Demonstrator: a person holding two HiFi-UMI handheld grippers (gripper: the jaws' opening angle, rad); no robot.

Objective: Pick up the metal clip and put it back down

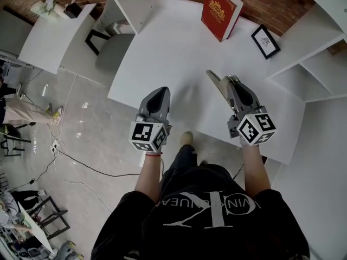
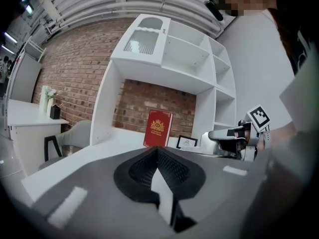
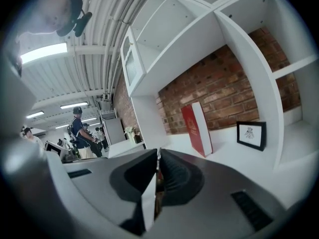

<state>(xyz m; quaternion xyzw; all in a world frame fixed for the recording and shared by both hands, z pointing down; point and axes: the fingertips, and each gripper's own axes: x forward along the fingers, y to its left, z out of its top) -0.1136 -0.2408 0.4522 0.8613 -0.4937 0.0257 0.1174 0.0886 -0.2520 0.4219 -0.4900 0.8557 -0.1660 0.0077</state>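
Both grippers hang over the near edge of the white desk. My right gripper is tilted upward with its jaws together. A thin tan metal piece, the metal clip, lies along its left side. In the right gripper view a brownish sliver of the clip shows pinched between the closed jaws of the right gripper. My left gripper is shut with nothing in it, and its jaws meet in the left gripper view. That view also shows the right gripper off to the right.
A red book leans against the brick wall at the back of the desk, with a small framed picture to its right. White shelves stand on the right. A grey chair sits left of the desk. People stand far off.
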